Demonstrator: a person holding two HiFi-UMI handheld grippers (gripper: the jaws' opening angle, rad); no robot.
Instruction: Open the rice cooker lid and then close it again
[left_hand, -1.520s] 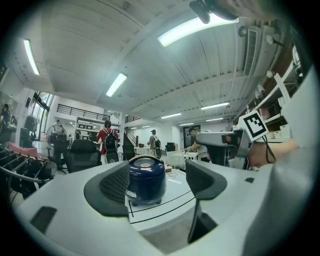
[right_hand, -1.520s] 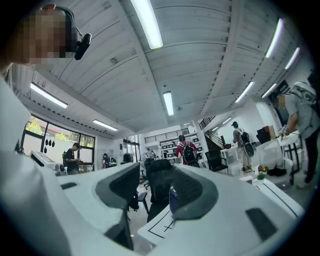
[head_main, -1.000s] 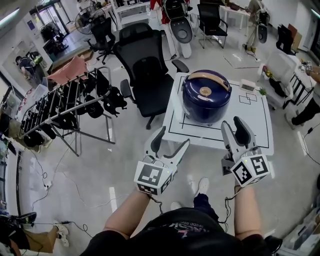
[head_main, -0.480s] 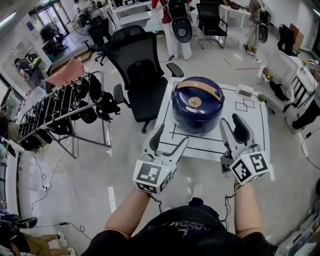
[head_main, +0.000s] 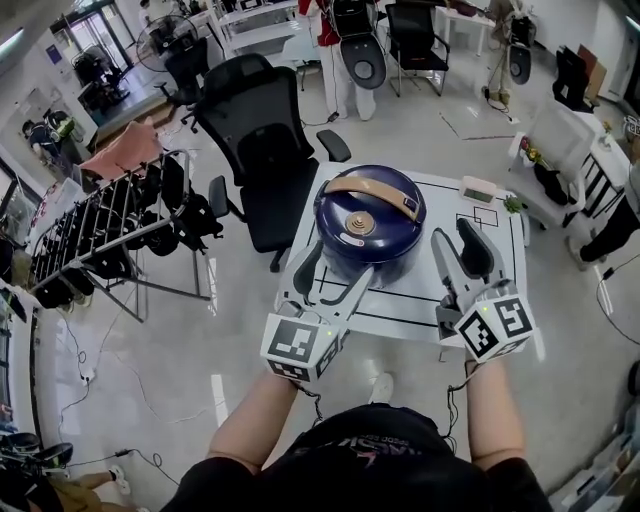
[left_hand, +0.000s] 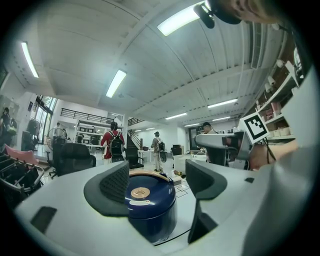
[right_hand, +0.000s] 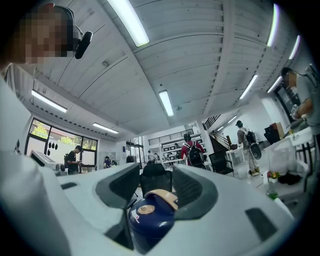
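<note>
Room: pale floor below me, with a white table (head_main: 510, 240) straight ahead.
Rack (head_main: 110, 215): far left, metal, hung with dark gear and a pink cloth.
Chair (head_main: 250, 130): black office chair, just beside the table's left back corner.
Left gripper (head_main: 338, 272): I hold it over the table's near-left edge. Its 2 jaws are spread wide with nothing between them. Its own view shows the pot ahead, not touched.
Rice cooker (head_main: 370, 215): dark blue and round, standing on the left half of the table inside a black outline. Its lid (head_main: 385, 215) is down, and a tan handle (head_main: 372, 188) lies across the top.
Right gripper (head_main: 455, 245): I hold it over the table's near edge, to the right of the pot and apart from it. Its 2 jaws are parted and empty.
Small box (head_main: 477, 188): pale, on the table's far side, right of the pot. I cannot tell what it is.
</note>
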